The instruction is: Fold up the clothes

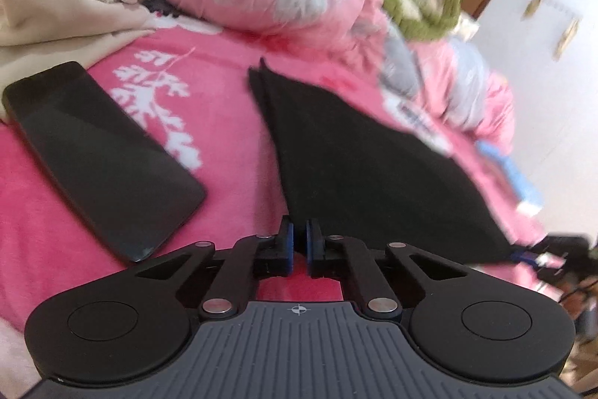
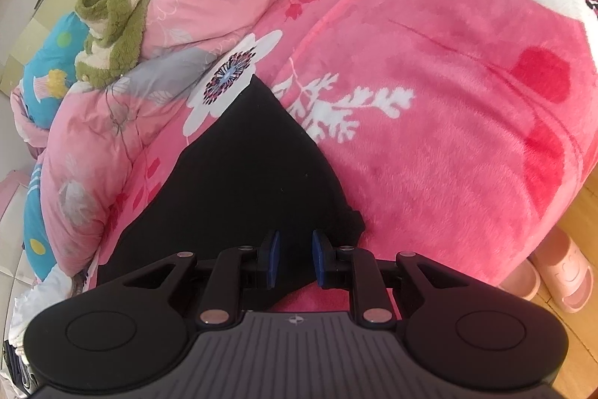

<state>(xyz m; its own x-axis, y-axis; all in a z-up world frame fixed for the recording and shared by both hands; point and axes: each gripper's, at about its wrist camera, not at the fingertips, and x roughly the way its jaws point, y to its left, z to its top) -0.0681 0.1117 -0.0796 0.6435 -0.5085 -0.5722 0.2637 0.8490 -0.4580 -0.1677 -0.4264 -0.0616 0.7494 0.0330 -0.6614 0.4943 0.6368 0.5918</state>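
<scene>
Black folded garment [image 1: 358, 152] lying flat on the pink blanket [image 1: 224, 107] near the bed's front edge, long axis running away toward the pillows. Left gripper [image 1: 299, 242] closed at the garment's near corner, cloth seemingly pinched. Right gripper [image 2: 295, 260] parted over the opposite near end, gripping nothing.

A black phone [image 1: 101, 159] lies on the pink floral blanket [image 2: 429, 156].
</scene>
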